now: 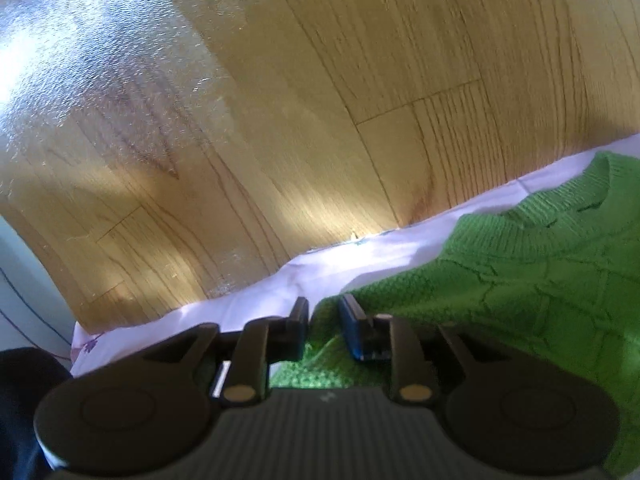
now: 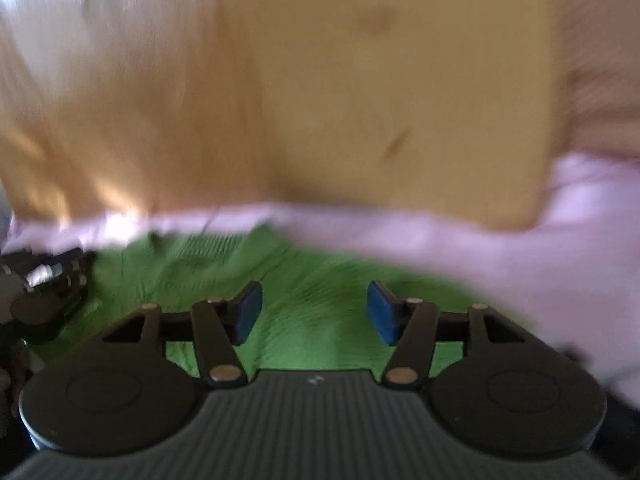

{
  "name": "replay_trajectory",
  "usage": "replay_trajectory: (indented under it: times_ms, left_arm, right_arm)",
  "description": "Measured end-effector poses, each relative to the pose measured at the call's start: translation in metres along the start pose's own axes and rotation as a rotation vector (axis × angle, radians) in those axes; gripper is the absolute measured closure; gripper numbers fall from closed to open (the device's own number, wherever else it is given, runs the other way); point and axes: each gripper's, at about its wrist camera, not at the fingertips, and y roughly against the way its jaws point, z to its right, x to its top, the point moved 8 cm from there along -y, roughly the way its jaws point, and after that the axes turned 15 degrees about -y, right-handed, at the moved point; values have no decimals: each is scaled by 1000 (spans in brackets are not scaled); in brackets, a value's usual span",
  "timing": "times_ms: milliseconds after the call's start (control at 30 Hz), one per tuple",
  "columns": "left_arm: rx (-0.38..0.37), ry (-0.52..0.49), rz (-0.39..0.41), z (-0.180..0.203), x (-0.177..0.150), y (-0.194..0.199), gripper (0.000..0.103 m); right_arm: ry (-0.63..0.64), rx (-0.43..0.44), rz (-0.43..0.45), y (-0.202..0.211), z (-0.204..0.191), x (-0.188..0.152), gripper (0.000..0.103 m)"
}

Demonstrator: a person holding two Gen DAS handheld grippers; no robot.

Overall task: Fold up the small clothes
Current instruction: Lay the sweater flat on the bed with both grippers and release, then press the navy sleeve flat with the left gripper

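Green knit: a small sweater (image 1: 520, 280) lies flat on a pale pink sheet (image 1: 248, 304), ribbed neckline toward the far edge, cable pattern across the body.
Sheet: it is spread over a wooden floor (image 1: 320, 100), its far edge running as a slanted line in the left wrist view; a small purple print shows near the lower left corner.
Floor: light oak-look boards with dark seams, bright glare at the upper left.
Left hand-held gripper (image 1: 325, 320): it sits at the sweater's near left edge with a fold of green knit in the narrow gap between the fingers; the blue pad (image 1: 354, 332) lies against the knit, the jaws pinched in close on it, so it reads as grasping the sweater edge.
Right hand-held gripper (image 2: 315, 312): jaws released and standing well apart above the green knit, blue pads (image 2: 248, 312) facing each other with nothing clamped between them; whether the tips touch the cloth I cannot tell.
Right wrist view: heavily blurred; the left hand-held gripper shows at its left edge, on the sweater's side.
Dark shape: at the left wrist view's lower left, too unclear to name.
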Motion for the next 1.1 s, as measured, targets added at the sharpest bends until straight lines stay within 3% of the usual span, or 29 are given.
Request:
replay_trajectory:
  times_ms: [67, 133, 167, 233, 300, 433, 600, 800, 900, 1033, 1100]
  left_arm:
    - [-3, 21, 3, -3, -1, 1, 76]
    - [1, 48, 6, -8, -3, 2, 71]
    - [6, 59, 11, -10, -3, 4, 67]
    - [33, 81, 51, -15, -4, 13, 65]
    - [51, 127, 115, -24, -8, 30, 65]
    - [-16, 252, 178, -42, -31, 70, 64]
    - [-92, 371, 281, -65, -85, 152, 53]
    - [-223, 469, 349, -61, -173, 228, 49]
    - [-258, 470, 348, -49, -212, 247, 47]
    - [-292, 467, 322, -30, -242, 257, 46]
    - [-302, 473, 347, -30, -243, 263, 45]
  right_arm:
    - [-6, -62, 45, -6, 3, 4, 45]
    - [-94, -92, 59, -2, 13, 10, 63]
    - [-123, -105, 63, 3, 17, 10, 65]
    - [-155, -96, 93, 27, 20, 5, 58]
    - [-150, -31, 130, 59, 20, -8, 53]
    - [-114, 100, 161, 124, 20, -52, 48]
    - [-6, 136, 207, 167, 6, -109, 48]
    - [-32, 200, 215, 180, -4, -145, 48]
    - [-97, 175, 187, 169, 4, -156, 47]
    - [-99, 177, 228, 170, 3, -165, 46]
    - [-88, 171, 232, 170, 1, -165, 45]
